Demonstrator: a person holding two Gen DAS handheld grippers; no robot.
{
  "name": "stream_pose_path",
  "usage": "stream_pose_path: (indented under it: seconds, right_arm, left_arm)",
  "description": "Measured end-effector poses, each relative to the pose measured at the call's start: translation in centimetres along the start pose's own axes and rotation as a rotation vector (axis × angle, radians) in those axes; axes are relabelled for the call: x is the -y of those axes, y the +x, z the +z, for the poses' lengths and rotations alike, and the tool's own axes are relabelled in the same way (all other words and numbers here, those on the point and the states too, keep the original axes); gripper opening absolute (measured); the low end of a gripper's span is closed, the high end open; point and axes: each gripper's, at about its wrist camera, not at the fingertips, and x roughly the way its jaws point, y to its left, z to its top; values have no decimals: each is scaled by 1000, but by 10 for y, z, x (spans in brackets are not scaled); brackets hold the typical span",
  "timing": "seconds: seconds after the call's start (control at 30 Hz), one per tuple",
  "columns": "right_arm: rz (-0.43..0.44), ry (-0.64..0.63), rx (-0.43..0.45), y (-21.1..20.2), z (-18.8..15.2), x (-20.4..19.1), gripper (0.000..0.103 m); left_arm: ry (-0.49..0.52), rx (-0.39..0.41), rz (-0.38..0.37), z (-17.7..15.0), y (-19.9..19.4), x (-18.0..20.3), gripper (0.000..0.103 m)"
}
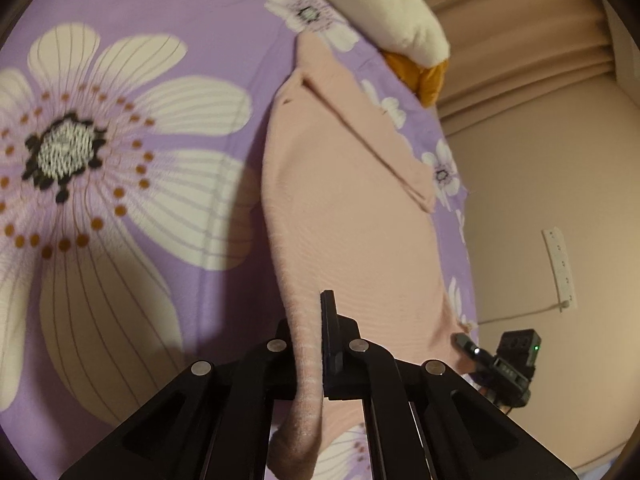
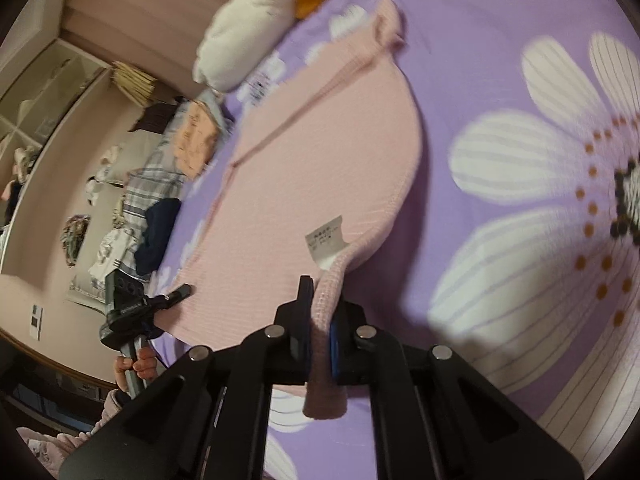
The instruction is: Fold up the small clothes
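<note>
A small pink knit garment (image 1: 344,216) hangs stretched above a purple flowered bedsheet (image 1: 208,32). My left gripper (image 1: 310,340) is shut on one ribbed corner of it, which droops between the fingers. My right gripper (image 2: 322,320) is shut on the other ribbed corner of the pink garment (image 2: 316,152), next to a white care label (image 2: 326,240). Each view shows the other gripper pinching the far edge: the right gripper (image 1: 466,342) in the left wrist view, the left gripper (image 2: 182,292) in the right wrist view.
A white and orange plush toy (image 1: 400,12) lies at the bed's far end, also in the right wrist view (image 2: 248,44). A heap of other clothes (image 2: 160,184) sits beside the bed. A white power strip (image 1: 560,268) lies on the floor.
</note>
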Motion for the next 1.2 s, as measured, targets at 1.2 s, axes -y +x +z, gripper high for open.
stream_pose_path:
  seconds: [1.2]
  right_arm:
    - [139,-251,223,-117,-29,-84,6]
  left_arm:
    - [261,104,-80,-35,-97,102,0]
